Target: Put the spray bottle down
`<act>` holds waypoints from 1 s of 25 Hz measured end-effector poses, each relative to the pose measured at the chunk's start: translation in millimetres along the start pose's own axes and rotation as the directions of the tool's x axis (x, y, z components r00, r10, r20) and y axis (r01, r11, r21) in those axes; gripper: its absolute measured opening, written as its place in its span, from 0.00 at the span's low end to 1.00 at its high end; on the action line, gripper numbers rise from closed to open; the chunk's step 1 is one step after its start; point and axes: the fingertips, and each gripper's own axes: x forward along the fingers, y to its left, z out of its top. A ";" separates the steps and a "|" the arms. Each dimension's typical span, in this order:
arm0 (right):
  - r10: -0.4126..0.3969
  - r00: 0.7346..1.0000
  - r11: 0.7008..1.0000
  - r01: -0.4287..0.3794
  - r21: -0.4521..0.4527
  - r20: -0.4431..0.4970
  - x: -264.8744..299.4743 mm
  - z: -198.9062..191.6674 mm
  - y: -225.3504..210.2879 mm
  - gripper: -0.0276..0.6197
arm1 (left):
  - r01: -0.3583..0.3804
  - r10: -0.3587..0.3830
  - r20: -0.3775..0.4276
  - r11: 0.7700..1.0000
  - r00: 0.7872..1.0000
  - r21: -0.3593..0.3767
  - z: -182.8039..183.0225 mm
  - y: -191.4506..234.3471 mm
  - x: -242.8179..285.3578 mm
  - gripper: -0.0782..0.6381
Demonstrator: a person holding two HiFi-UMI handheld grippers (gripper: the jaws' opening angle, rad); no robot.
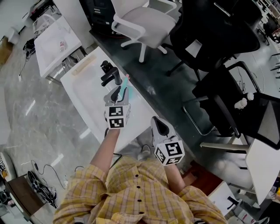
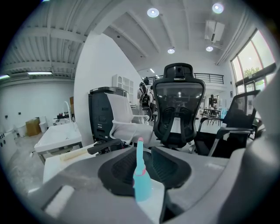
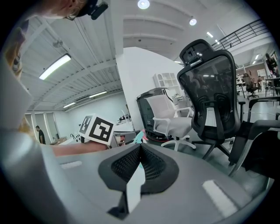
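Standing unpinched between the spread jaws of the left gripper (image 1: 117, 93) is the teal spray bottle (image 2: 141, 184), while the right gripper (image 3: 140, 148) has its jaws pressed together.

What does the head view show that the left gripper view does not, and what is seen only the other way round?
Only the head view shows the person's yellow shirt and the marker cube on the left gripper. Only the left gripper view shows the ceiling lights and the window. Both show the bottle standing on the table at the left gripper's tips, whose jaws are apart, and the white chair beyond.
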 end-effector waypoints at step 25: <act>0.039 0.996 0.999 -0.037 -0.027 0.076 -62.6 15.6 18.8 0.04 | -0.004 0.013 0.100 0.996 0.995 -0.089 1.4 -53.6 -136.8 0.11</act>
